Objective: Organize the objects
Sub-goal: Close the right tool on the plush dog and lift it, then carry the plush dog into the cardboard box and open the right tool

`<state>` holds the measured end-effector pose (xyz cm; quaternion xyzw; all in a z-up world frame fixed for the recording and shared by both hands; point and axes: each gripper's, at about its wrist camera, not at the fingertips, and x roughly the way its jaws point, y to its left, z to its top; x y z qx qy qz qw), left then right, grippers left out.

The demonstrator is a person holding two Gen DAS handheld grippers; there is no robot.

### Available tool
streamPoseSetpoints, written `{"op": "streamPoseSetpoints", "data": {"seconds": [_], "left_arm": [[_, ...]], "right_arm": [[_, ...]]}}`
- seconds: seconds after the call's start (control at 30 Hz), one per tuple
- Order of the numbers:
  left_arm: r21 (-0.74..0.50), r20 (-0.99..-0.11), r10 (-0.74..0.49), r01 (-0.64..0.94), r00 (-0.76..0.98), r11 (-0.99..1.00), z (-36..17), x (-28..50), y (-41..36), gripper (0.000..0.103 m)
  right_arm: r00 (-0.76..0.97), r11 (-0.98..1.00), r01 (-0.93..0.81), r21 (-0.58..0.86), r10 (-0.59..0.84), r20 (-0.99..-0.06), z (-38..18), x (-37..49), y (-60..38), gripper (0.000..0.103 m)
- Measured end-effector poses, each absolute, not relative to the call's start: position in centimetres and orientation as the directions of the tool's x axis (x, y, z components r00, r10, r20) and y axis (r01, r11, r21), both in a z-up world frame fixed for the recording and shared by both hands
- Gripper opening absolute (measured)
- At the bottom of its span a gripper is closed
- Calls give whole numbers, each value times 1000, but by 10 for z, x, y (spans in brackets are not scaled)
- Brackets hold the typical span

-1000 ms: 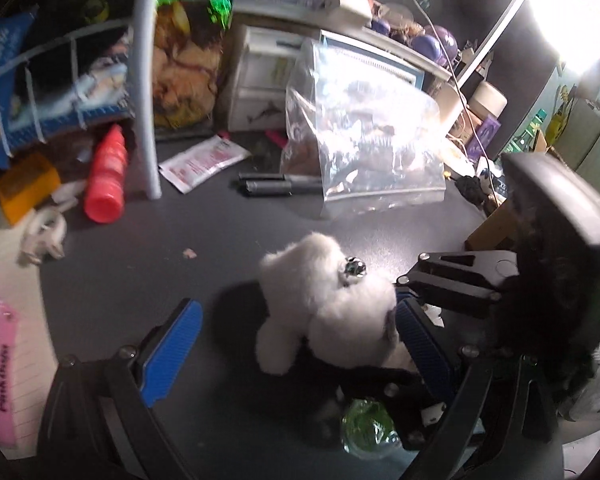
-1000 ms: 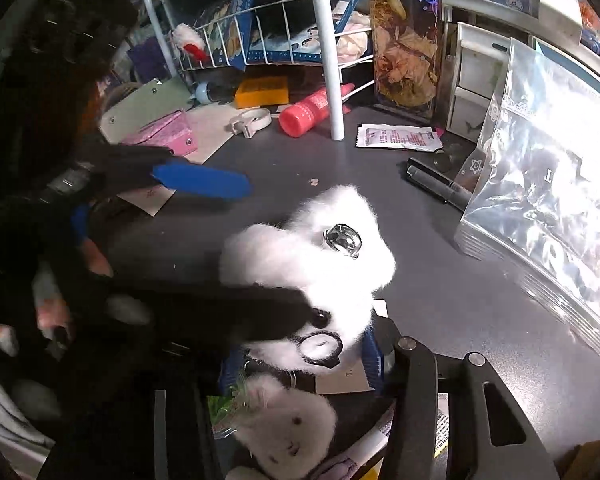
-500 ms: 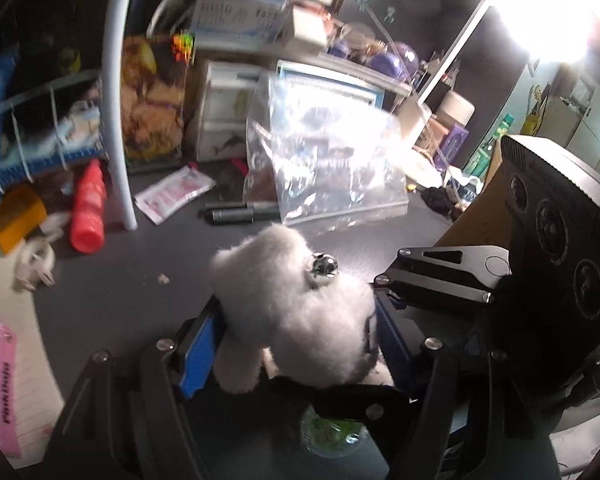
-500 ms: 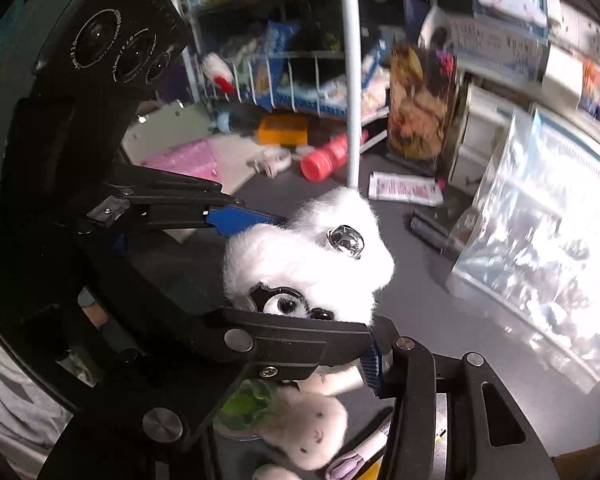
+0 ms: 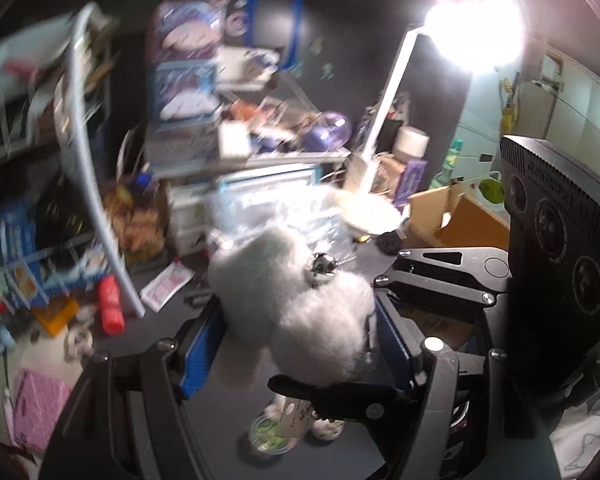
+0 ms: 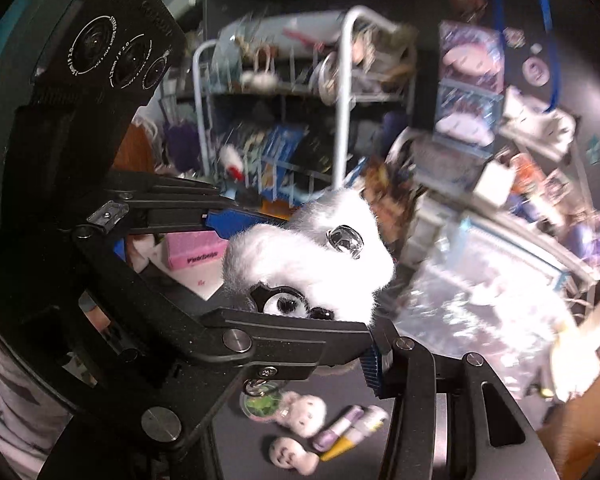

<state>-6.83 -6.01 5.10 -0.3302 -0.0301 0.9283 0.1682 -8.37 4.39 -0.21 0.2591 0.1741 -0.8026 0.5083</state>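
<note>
A: What does the left gripper [image 5: 296, 344] have?

B: A fluffy white plush toy [image 5: 300, 300], soft and rounded, with a shiny metal bell [image 5: 322, 268] on top. The blue ribbed pads [image 5: 198, 352] press into its fur from both sides, so the left gripper is clamped on it, and the toy sits lifted above the dark tabletop [image 5: 148, 344].

A: And the right gripper [image 6: 296, 296]?

B: Its fingers bracket the same toy from the other direction, one blue pad [image 6: 374, 364] at the fur's edge. The left gripper's black linkage crosses in front, so whether it is clenched cannot be told.

A: What surrounds them?

B: A crinkly clear plastic bag [image 6: 472, 304] behind, a white wire rack [image 6: 344, 128] crammed with packets, a red bottle [image 5: 110, 308] lying flat, a pink box [image 6: 194, 250], and smaller plush charms [image 6: 300, 412] on the tabletop below.
</note>
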Motion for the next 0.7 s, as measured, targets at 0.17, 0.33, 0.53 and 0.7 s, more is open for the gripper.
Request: {"op": "streamPoseSetpoints", "data": {"seconds": [0.17, 0.33, 0.53, 0.7], "left_arm": [[-131, -580, 360, -352, -731, -927, 87, -75, -20, 69], [-98, -574, 389, -412, -720, -906, 115, -93, 26, 69], [-85, -595, 441, -493, -672, -866, 127, -121, 82, 69], [-88, -615, 476, -545, -629, -834, 125, -142, 121, 69]], "right_arm": [[-416, -476, 879, -42, -717, -559, 32, -88, 84, 43], [-468, -528, 848, -43, -707, -530, 58, -101, 128, 43], [-519, -598, 801, -20, -677, -522, 73, -123, 181, 43], [-552, -654, 756, 5, -643, -531, 73, -142, 222, 43]]}}
